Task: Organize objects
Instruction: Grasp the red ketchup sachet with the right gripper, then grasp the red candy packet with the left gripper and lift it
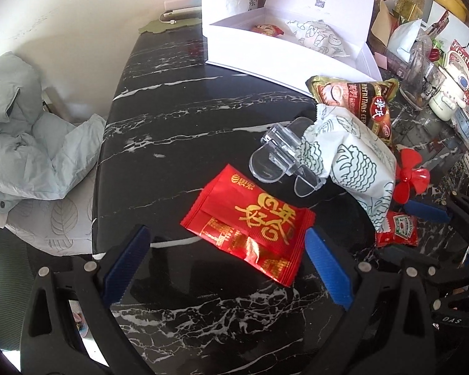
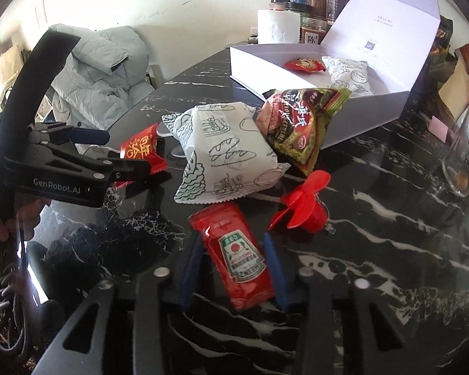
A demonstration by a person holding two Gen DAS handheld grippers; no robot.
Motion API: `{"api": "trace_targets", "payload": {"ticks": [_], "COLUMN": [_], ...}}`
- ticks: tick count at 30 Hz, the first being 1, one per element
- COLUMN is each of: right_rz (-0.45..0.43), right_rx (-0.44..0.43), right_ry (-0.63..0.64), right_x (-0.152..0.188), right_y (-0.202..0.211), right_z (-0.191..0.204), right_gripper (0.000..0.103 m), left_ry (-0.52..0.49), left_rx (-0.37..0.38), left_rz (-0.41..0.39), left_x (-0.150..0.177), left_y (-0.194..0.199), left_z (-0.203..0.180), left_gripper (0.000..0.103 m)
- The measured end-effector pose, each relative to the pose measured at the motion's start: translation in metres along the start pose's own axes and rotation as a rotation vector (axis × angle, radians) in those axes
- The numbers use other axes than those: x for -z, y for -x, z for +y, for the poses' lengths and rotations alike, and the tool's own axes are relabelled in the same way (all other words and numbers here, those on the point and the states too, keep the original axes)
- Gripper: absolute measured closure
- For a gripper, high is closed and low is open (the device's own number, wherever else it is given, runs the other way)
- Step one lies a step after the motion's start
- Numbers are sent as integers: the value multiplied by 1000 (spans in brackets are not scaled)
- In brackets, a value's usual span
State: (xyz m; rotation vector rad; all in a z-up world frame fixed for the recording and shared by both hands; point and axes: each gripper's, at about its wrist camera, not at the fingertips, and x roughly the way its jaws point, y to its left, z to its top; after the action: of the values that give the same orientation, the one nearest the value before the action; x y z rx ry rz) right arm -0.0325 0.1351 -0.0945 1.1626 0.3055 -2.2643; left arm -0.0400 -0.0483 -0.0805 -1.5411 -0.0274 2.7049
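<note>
Closing our right gripper around the red ketchup sachet, we have the narrowed jaws at both its long edges; whether the pads already press we cannot tell. Our left gripper stands wide open astride the red foil snack packet, not touching. Both probably belong in the open white cardboard box beyond the pile.

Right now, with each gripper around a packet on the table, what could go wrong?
1. The right gripper straddles the ketchup sachet; a hard squeeze might burst it.
2. The left gripper stands wide around the flat red packet; its pads may slide over the glossy foil instead of lifting it.
3. The red propeller lies close beside the sachet and could get knocked.
</note>
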Motion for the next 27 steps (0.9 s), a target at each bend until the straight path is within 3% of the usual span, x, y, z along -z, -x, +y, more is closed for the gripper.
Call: {"api": "trace_targets", "payload": {"ticks": [7, 8, 14, 27], "right_rz": [33, 37, 40, 25], "right_rx": [-49, -50, -53, -32], "right_ry": [-36, -36, -36, 11], "right_x": [4, 4, 4, 6], "right_y": [5, 5, 6, 8], "right_z": [2, 2, 3, 8], "right_gripper": [72, 78, 78, 72], "left_ry": [16, 18, -4, -70], "left_rx": [44, 49, 81, 25], "left_rz": [0, -3, 2, -10], "left_x": [-2, -3, -5, -6], "left_y": [0, 0, -2, -13], "left_z": [2, 2, -1, -9], "left_gripper": [4, 4, 4, 4]}}
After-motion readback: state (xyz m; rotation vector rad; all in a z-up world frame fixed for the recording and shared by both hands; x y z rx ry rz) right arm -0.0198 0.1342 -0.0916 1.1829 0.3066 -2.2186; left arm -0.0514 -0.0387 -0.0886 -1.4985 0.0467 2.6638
